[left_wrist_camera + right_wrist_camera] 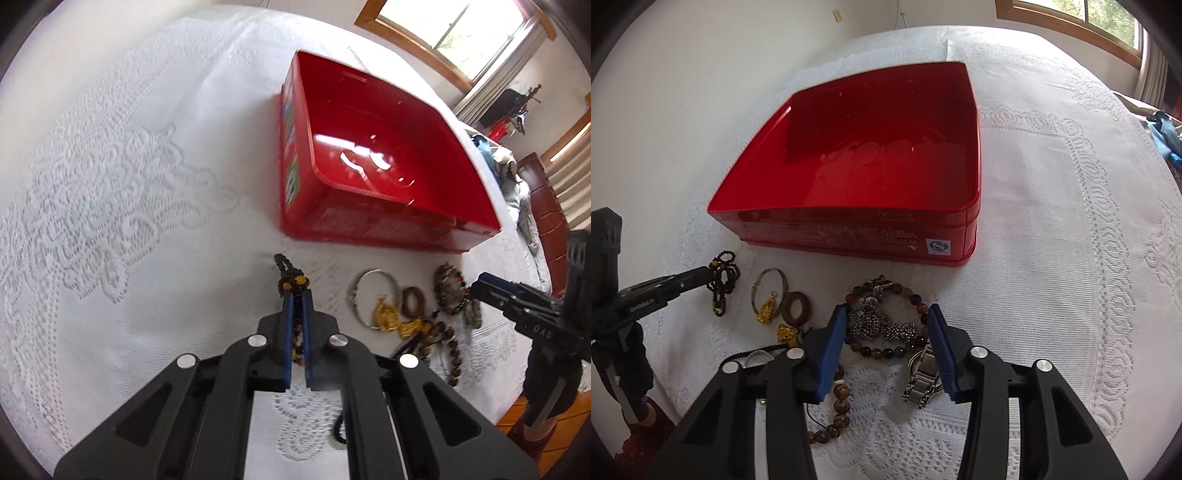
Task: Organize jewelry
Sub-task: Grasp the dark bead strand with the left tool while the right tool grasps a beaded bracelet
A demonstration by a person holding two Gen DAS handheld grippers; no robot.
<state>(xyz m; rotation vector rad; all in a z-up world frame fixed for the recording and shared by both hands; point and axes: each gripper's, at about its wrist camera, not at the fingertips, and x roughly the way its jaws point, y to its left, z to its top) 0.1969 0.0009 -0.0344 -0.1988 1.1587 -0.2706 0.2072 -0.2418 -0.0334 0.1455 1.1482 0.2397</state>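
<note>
An open red tin box [373,162] [871,166] sits empty on the white lace tablecloth. My left gripper [297,291] is shut on a dark beaded necklace [290,273] [722,277] just in front of the box; it shows at the left of the right wrist view [701,275]. My right gripper [888,314] is open over a multicoloured bead bracelet [886,350] and a silver beaded piece [882,326]; it shows in the left wrist view [480,288]. A silver bangle [373,295] [770,286], gold pendant [386,314] [766,310] and brown ring [413,301] [795,304] lie between.
A metal watch band [923,376] and a brown bead bracelet [838,406] lie under my right gripper. A second gold charm [786,332] lies beside it. The table edge [517,369] drops off at right, with chairs and windows beyond.
</note>
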